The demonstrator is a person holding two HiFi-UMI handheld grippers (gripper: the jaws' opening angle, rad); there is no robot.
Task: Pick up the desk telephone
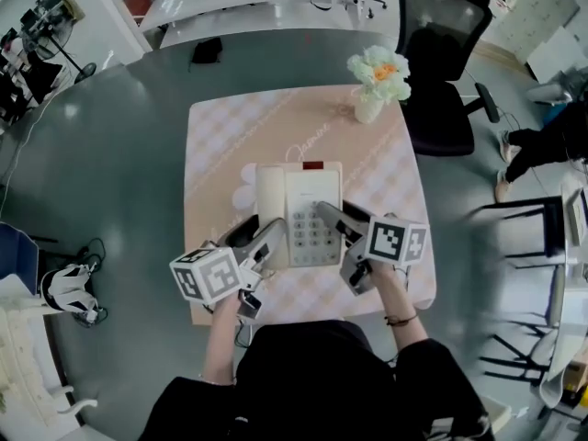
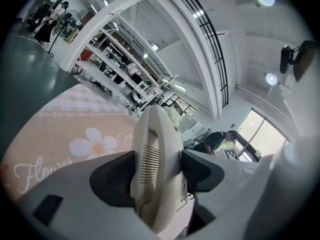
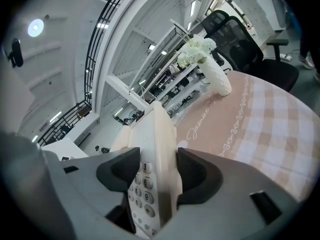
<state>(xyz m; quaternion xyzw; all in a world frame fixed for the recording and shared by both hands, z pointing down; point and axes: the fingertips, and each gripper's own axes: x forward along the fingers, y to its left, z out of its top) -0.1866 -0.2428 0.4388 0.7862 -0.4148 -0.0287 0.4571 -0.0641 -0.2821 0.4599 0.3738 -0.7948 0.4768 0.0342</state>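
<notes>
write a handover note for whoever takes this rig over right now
Left gripper: shut on the handset, at the desk telephone's left side.
Right gripper: shut on the telephone's right edge, by the keypad.
Telephone: mid-tablecloth, appears to rest on it; flower vase beyond, apart.
Done: both grips set.
Left: lift it level, both together, keeping the handset cradled.
</notes>
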